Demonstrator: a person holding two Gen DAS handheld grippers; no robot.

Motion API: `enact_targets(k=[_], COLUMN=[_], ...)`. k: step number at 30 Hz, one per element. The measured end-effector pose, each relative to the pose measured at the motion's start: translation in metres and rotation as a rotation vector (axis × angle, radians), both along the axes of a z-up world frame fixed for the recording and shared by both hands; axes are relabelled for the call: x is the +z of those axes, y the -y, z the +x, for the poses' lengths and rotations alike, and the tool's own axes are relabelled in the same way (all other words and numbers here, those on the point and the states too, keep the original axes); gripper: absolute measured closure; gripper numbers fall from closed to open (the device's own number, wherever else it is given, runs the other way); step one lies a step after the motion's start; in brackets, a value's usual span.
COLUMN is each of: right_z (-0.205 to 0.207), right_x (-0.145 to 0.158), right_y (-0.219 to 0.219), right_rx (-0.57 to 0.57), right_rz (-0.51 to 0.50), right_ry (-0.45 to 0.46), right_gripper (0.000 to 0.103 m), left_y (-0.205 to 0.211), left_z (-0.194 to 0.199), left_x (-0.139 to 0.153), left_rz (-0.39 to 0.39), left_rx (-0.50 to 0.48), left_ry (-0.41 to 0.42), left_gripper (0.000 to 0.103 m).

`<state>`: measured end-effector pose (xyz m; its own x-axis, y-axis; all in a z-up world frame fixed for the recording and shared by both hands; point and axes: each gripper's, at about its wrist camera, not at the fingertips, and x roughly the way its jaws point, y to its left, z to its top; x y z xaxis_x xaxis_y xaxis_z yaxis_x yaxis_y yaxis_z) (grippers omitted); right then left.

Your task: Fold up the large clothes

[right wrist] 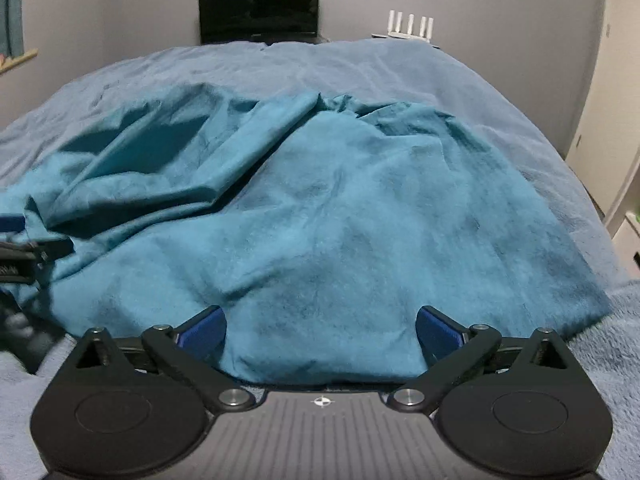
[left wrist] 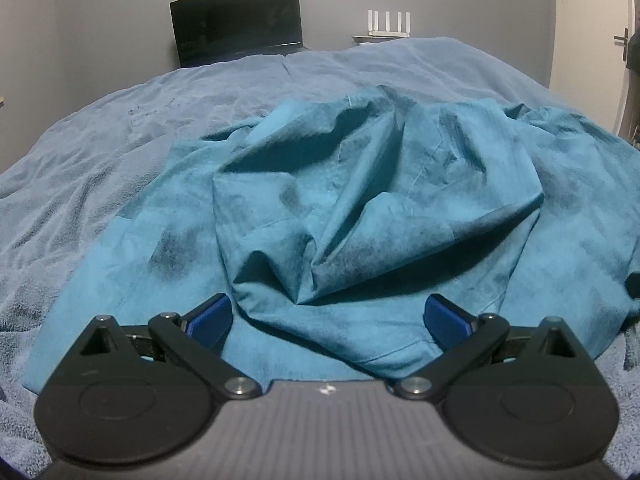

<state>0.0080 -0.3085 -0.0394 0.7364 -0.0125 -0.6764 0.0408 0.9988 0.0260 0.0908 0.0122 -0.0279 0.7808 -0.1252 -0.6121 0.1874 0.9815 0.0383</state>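
From the left wrist camera, the left gripper (left wrist: 327, 322) hangs with its blue pads (left wrist: 210, 320) spread wide and nothing between them, low over the near hem of a teal garment (left wrist: 360, 208) that lies rumpled on a blue-grey blanket (left wrist: 100, 152) covering the bed. A loose flap is bunched and thrown back over the middle of the cloth, casting a deep shadow, so the layers here are not flat. To take hold well, this gripper should, I judge, come down on the single near edge rather than the heaped fold, pinching only one layer so the flap can be drawn out. A dark monitor (left wrist: 236, 20) and a white router (left wrist: 389, 23) stand beyond the bed against the wall. From the right wrist camera, the right gripper (right wrist: 321, 330) is likewise wide apart and empty, poised just at the garment's (right wrist: 360, 220) near edge, where the cloth lies smoother and broader. The left gripper (right wrist: 24, 248) shows partly at the left margin, beside the crumpled part. The sound course seems to be grasping matching corners of the hem with both tools, then lifting together so the fabric spreads evenly before any fold is made.
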Motion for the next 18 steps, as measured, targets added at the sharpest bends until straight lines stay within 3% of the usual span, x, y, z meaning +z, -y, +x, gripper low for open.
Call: enact_targets(k=[4, 7, 10, 13, 14, 18], right_z=[-0.018, -0.026, -0.025, -0.019, -0.020, -0.017], right_x=[0.018, 0.025, 0.019, 0.007, 0.006, 0.011], right_y=[0.015, 0.024, 0.027, 0.026, 0.029, 0.067], right_rx=[-0.002, 0.043, 0.054, 0.040, 0.014, -0.153], right_rz=[0.214, 0.382, 0.427, 0.374, 0.358, 0.396], right_ry=[0.019, -0.036, -0.117, -0.183, -0.175, -0.087], right_gripper=[0.002, 0.004, 0.004, 0.010, 0.016, 0.017], left_y=[-0.001, -0.001, 0.001, 0.004, 0.003, 0.004], left_z=[0.001, 0.003, 0.004, 0.005, 0.005, 0.006], left_x=[-0.001, -0.002, -0.003, -0.004, -0.004, -0.004], left_rz=[-0.017, -0.022, -0.017, -0.009, -0.010, -0.020], left_rx=[0.000, 0.001, 0.004, 0.006, 0.006, 0.006], left_ry=[-0.003, -0.009, -0.009, -0.006, -0.005, -0.011], left_gripper=[0.000, 0.000, 0.000, 0.000, 0.000, 0.000])
